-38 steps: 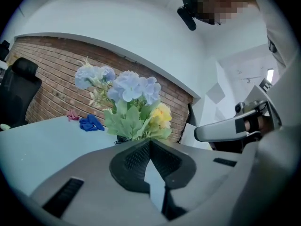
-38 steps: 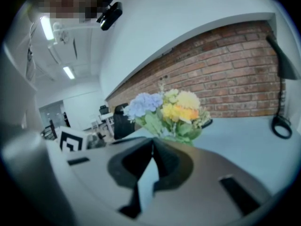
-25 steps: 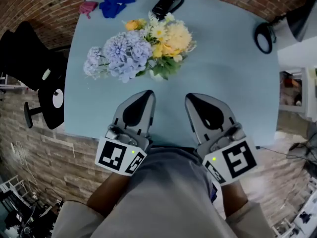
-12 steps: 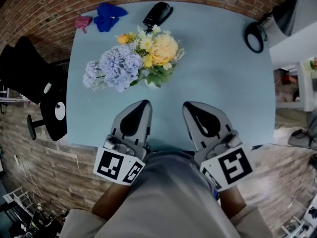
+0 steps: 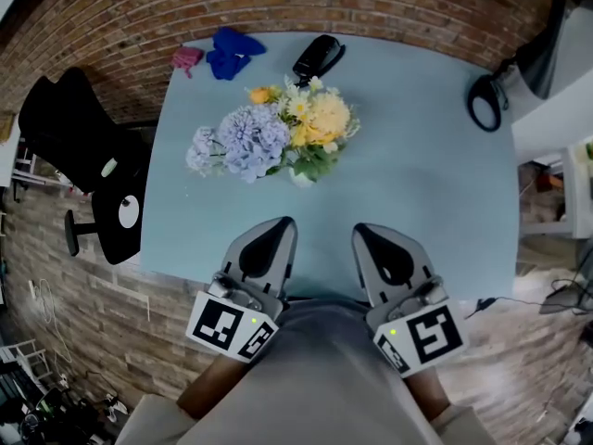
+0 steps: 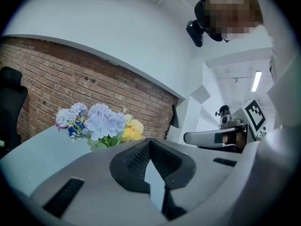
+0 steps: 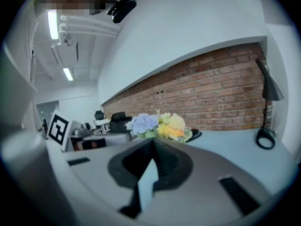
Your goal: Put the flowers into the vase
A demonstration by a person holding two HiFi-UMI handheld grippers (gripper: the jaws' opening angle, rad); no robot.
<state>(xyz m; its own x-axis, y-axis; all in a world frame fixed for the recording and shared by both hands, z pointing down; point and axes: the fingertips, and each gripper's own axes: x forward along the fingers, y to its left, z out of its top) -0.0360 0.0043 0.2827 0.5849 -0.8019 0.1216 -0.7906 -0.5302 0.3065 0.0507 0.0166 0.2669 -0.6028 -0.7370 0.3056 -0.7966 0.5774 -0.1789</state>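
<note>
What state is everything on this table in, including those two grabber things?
Left gripper: shut, empty, over the near edge of the table.
Right gripper: shut, empty, beside it.
Flowers: bunched upright in the vase.
Vase: upright, mostly hidden under the blooms.
Blue cloth: crumpled at the far edge.
Desk lamp: standing at the far right corner; lit or not, cannot tell.
</note>
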